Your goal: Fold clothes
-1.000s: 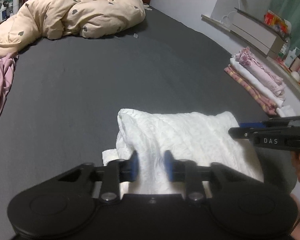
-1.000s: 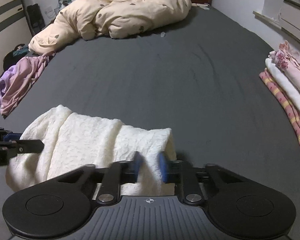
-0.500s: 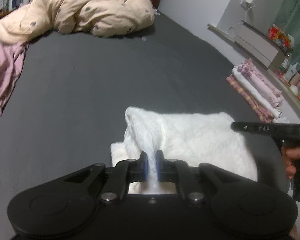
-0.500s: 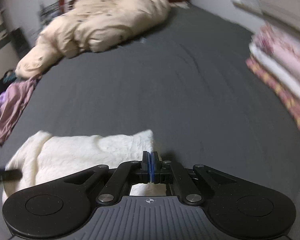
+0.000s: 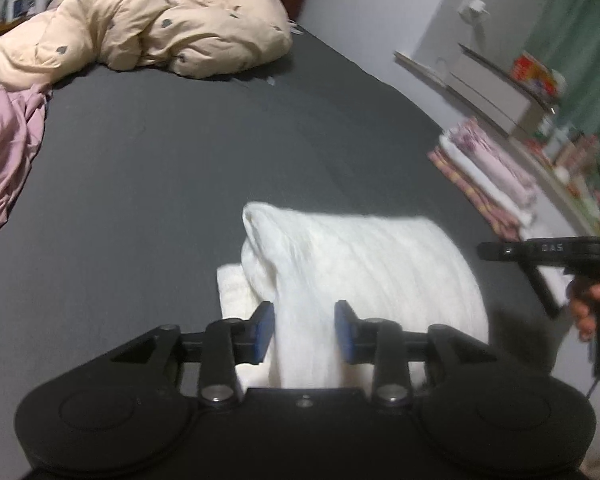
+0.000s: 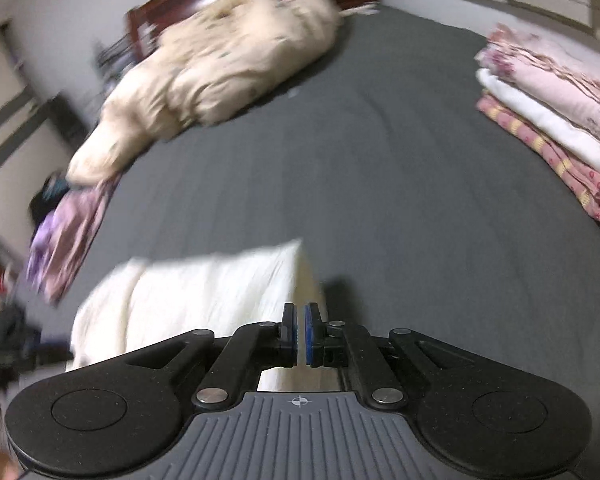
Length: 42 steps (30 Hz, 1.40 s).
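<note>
1. We see the white garment (image 5: 364,264) lying folded on the dark grey bed sheet (image 5: 160,168), directly in front of the left gripper (image 5: 304,332).
2. A ridge of the white cloth rises between our left gripper's blue pads (image 5: 263,330). The jaws are opening, and the pads no longer press the fabric.
3. From the right wrist view, the same garment (image 6: 188,300) sits ahead and to the left of the right gripper (image 6: 300,334), its near corner just beyond the fingertips.
4. Our right gripper's jaws are all but closed, with only a sliver of gap. We see no cloth pinched between them.
5. In the left wrist view the right gripper (image 5: 496,250) hovers beside the garment's right edge, held by a hand (image 5: 588,308).
6. A stack of folded clothes (image 6: 552,116) lies well apart at the bed's right edge.
</note>
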### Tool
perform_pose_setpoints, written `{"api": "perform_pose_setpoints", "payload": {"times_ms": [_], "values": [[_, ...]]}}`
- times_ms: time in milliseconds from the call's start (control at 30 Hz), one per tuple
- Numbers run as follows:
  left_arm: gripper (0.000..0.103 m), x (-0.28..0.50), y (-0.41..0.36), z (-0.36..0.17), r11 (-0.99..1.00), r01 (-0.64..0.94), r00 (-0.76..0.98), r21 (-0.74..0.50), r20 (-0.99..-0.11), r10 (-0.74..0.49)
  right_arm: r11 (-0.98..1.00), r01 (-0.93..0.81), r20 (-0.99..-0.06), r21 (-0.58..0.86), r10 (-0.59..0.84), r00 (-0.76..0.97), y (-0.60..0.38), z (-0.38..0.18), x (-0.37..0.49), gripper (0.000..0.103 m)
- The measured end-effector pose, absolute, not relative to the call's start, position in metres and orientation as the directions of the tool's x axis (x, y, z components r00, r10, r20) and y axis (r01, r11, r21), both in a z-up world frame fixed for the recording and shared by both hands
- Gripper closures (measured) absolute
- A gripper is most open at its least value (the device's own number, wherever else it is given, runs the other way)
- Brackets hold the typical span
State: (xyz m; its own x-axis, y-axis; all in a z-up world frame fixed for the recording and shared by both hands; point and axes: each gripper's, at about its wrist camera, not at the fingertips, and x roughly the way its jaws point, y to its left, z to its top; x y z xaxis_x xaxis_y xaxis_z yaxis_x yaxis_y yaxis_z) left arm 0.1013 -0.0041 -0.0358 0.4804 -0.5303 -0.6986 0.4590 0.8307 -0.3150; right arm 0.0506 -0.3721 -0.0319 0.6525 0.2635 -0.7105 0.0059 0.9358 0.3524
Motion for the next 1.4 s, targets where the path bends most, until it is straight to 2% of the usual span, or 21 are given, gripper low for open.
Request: {"api": "perform_pose_setpoints", "payload": {"times_ms": [300, 333, 400, 533, 733, 1033, 1200, 1400], "values": [[0.07, 0.075, -0.017, -0.052, 0.842, 0.504, 0.474, -0.192, -0.754, -0.455, 0.94, 0.013, -0.75, 0.341, 0.264, 0.607, -0.327, -0.065, 0.004, 0.099], [0.072, 0.074, -0.018, -0.054, 0.841, 0.508, 0.475, -0.184, -0.755, -0.452, 0.944, 0.013, -0.752, 0.329, 0.254, 0.608, -0.324, -0.066, 0.003, 0.099], [0.084, 0.073, -0.02, -0.055, 0.841, 0.517, 0.476, -0.16, -0.763, -0.438, 0.949, 0.015, -0.754, 0.315, 0.24, 0.611, -0.322, -0.066, 0.003, 0.099], [0.093, 0.071, -0.021, -0.058, 0.841, 0.521, 0.473, -0.148, -0.77, -0.429, 0.956, 0.021, -0.757, 0.292, 0.217, 0.617, -0.319, -0.065, 0.001, 0.099], [0.094, 0.068, -0.02, -0.056, 0.839, 0.53, 0.477, -0.126, -0.774, -0.417, 0.954, 0.05, -0.765, 0.295, 0.205, 0.611, -0.322, -0.069, -0.011, 0.098], [0.094, 0.073, -0.022, -0.059, 0.85, 0.513, 0.47, -0.12, -0.79, -0.395, 0.967, 0.105, -0.85, 0.234, 0.151, 0.504, -0.331, -0.101, -0.015, 0.099], [0.093, 0.073, -0.023, -0.059, 0.859, 0.497, 0.47, -0.121, -0.795, -0.384, 0.974, 0.067, -0.828, 0.215, 0.146, 0.541, -0.327, -0.107, -0.02, 0.099], [0.093, 0.074, -0.025, -0.06, 0.87, 0.478, 0.469, -0.122, -0.802, -0.37, 0.968, 0.099, -0.831, 0.231, 0.144, 0.538, -0.327, -0.105, -0.02, 0.099]]}}
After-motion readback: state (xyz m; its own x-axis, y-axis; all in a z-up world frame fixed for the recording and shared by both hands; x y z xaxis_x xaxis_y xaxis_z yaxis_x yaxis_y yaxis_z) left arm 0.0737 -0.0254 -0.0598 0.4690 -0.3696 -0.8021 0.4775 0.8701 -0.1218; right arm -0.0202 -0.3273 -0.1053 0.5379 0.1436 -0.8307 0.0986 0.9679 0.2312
